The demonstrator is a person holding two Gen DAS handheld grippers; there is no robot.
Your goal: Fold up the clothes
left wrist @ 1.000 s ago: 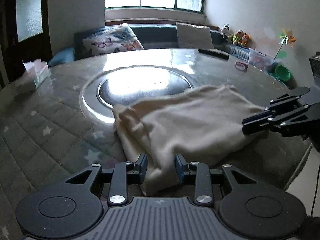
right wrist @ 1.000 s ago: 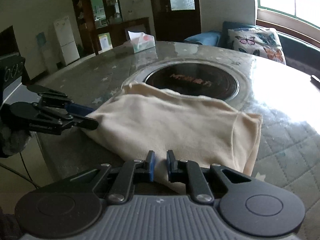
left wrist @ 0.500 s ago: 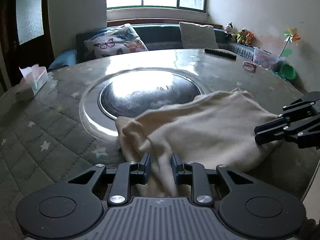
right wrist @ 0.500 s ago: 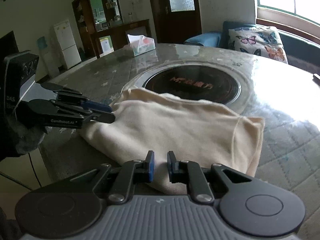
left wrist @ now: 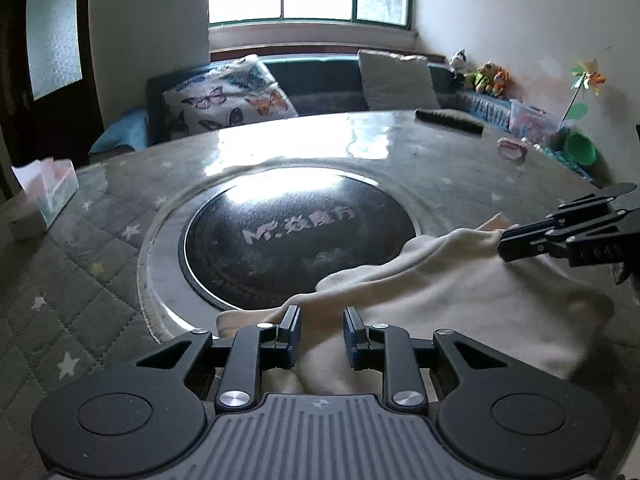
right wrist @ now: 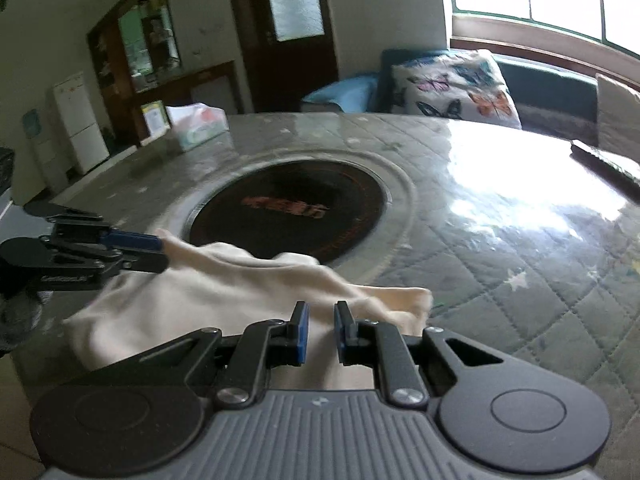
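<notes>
We have the cream garment (left wrist: 460, 300) pinched at two points along its near edge, and it lies bunched on the quilted table (left wrist: 100, 280), just on our side of the round black hotplate (left wrist: 296, 236), its far edge lapping the hotplate's silver rim. The left gripper (left wrist: 322, 334) has just narrowed onto a fold of cloth and now grips it, the fabric rising up between its blue pads. The right gripper (right wrist: 320, 330) is clenched on the other corner (the cloth runs straight through its narrow gap). As we judge it, this is the carry-over step of a fold: both held corners are being swept toward the hotplate so that the near half can come over the far half. The next move calls for keeping both grips firm and level with one another, bringing the held edge to meet the edge nearest the hotplate, then setting it down squarely before letting go. The tissue box (left wrist: 44, 192) sits well left of the hotplate, clear of our path.
</notes>
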